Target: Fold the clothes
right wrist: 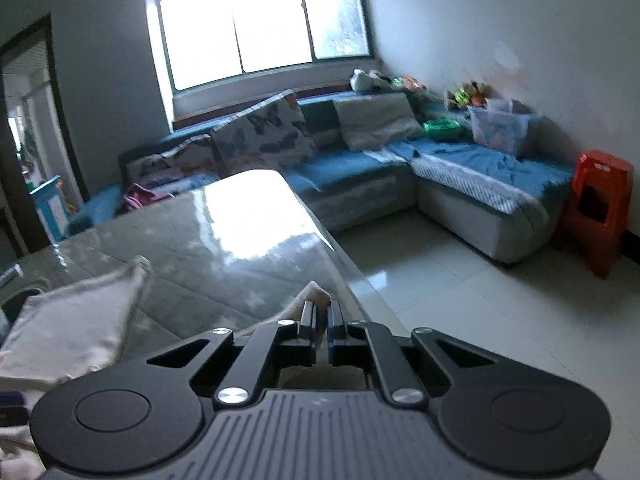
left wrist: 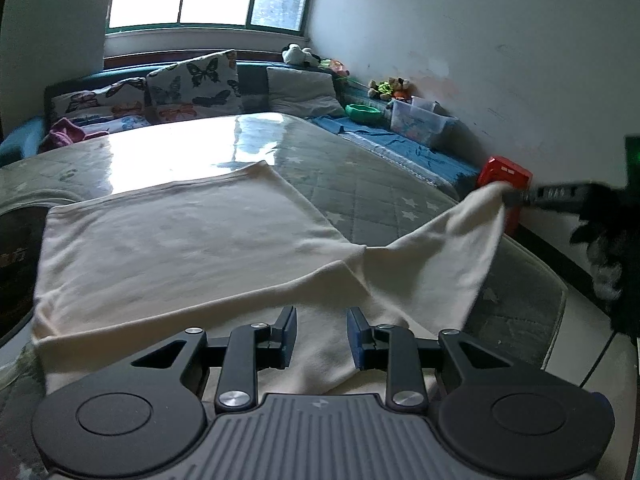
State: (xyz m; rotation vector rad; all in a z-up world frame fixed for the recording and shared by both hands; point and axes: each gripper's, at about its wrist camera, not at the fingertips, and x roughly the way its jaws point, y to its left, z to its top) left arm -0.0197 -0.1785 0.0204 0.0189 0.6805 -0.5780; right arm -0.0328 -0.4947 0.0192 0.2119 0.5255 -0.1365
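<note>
A cream shirt [left wrist: 192, 240] lies spread flat on the glass-topped table [left wrist: 360, 168]. My left gripper [left wrist: 322, 320] is open and empty, low over the shirt's near edge. My right gripper [right wrist: 322, 312] is shut on the shirt's sleeve [right wrist: 316, 292] and holds it lifted off to the right. In the left wrist view the right gripper [left wrist: 516, 196] shows at the far right, pulling the sleeve [left wrist: 452, 248] up and taut. The rest of the shirt [right wrist: 76, 320] shows at the left of the right wrist view.
A blue corner sofa [right wrist: 460, 164] with butterfly cushions [left wrist: 196, 84] stands beyond the table under the window. A clear plastic bin [right wrist: 500, 128] and toys sit on it. A red stool [right wrist: 600, 208] stands by the right wall. Pale tiled floor [right wrist: 460, 280] lies right of the table.
</note>
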